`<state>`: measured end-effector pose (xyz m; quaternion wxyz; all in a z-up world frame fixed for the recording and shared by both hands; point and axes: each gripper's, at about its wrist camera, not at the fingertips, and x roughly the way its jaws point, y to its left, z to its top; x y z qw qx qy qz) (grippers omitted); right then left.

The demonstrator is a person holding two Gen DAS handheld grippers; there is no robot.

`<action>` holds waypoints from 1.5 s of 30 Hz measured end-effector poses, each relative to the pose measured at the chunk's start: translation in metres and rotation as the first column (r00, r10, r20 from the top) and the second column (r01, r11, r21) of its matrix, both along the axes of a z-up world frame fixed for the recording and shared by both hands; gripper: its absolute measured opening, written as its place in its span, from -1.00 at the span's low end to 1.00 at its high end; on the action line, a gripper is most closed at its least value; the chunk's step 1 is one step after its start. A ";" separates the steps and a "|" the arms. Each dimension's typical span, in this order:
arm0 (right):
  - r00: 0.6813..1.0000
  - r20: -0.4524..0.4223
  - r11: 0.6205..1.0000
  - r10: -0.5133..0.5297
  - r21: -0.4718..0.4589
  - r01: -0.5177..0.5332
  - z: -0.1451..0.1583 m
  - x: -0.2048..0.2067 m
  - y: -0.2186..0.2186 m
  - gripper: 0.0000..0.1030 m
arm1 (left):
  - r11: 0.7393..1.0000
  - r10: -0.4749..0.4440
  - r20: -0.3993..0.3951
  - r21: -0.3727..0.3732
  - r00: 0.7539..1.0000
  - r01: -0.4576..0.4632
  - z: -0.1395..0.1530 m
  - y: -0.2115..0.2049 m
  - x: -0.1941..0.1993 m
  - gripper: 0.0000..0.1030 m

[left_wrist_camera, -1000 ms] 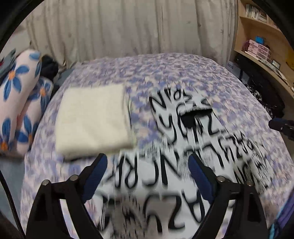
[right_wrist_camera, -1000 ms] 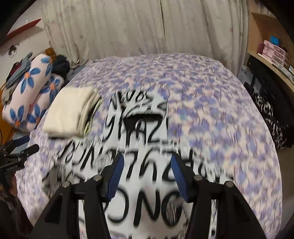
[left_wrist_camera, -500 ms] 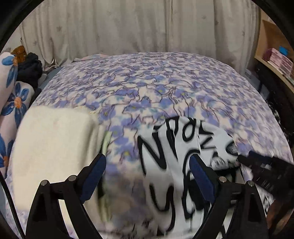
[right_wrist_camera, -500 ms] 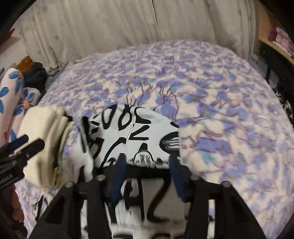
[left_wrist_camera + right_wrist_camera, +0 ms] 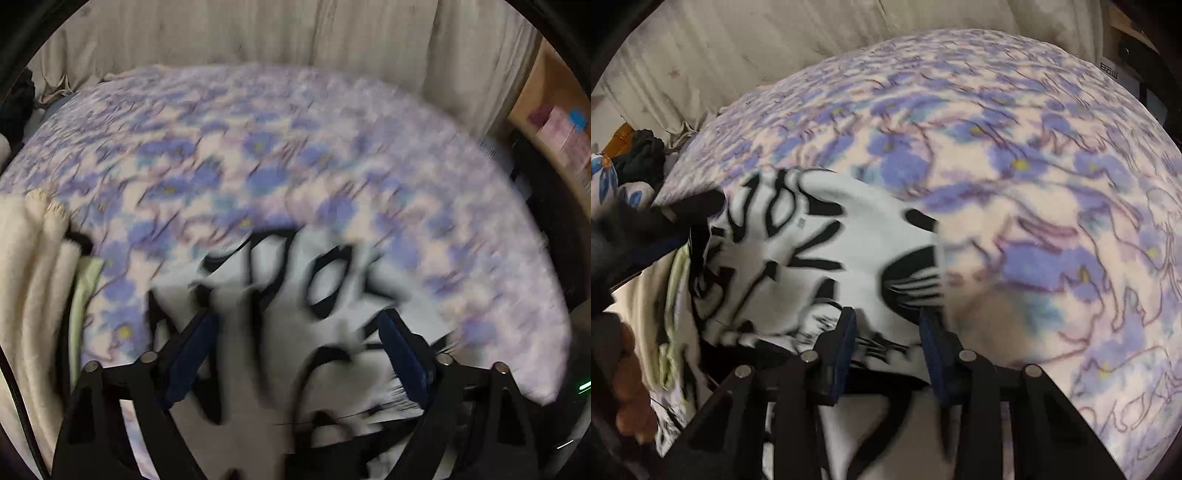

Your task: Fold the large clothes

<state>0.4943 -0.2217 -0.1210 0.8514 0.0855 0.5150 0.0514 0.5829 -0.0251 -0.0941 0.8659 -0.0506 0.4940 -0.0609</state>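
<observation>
A bed (image 5: pixel 1052 192) under a cover printed with blue-violet flowers carries the white garment (image 5: pixel 827 258), which lies bunched at the near edge; its big black brush lettering is smeared by motion and cannot be read as words. The right tongs (image 5: pixel 888 325) point steeply down with the garment's near fold between their blue pads, jaws closing, pads not visibly pressing the cloth. The left tongs (image 5: pixel 295 332) hang over the same garment, jaws wide and narrowing a little, nothing gripped. Just left of the garment sits a folded cream blanket (image 5: pixel 33 295) with a pale green layer at its edge. Farther left lie a flowered pillow (image 5: pixel 613 184) and dark clothes (image 5: pixel 642 157). Beyond the bed hangs a pale pleated curtain (image 5: pixel 295 33); to the right stands a wooden shelf (image 5: pixel 554 107) with pink boxes, labels blurred
</observation>
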 end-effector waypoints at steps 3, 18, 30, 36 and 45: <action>1.000 -0.018 1.000 -0.022 -0.009 0.022 -0.006 -0.003 -0.017 -0.37 | 0.975 0.062 -0.061 0.217 0.996 -0.048 -0.021 0.021 -0.004 0.51; 0.995 -0.096 0.994 -0.013 0.106 0.023 -0.006 0.004 -0.038 -0.22 | 0.957 -0.072 -0.097 0.274 0.993 0.096 0.000 0.098 -0.070 0.53; 0.996 -0.086 0.987 0.006 0.161 0.008 -0.008 0.051 -0.038 -0.03 | 0.991 -0.123 -0.110 0.033 0.986 0.128 -0.021 0.078 -0.031 0.55; 0.997 -0.058 0.984 0.044 0.177 -0.034 -0.012 0.066 -0.022 -0.03 | 0.991 -0.120 -0.128 0.051 0.984 0.127 -0.056 0.064 -0.015 0.56; 0.986 0.069 0.983 0.151 0.098 -0.157 0.033 0.032 0.005 -0.93 | 0.992 -0.123 0.013 0.008 0.992 0.123 -0.017 0.074 -0.045 -0.83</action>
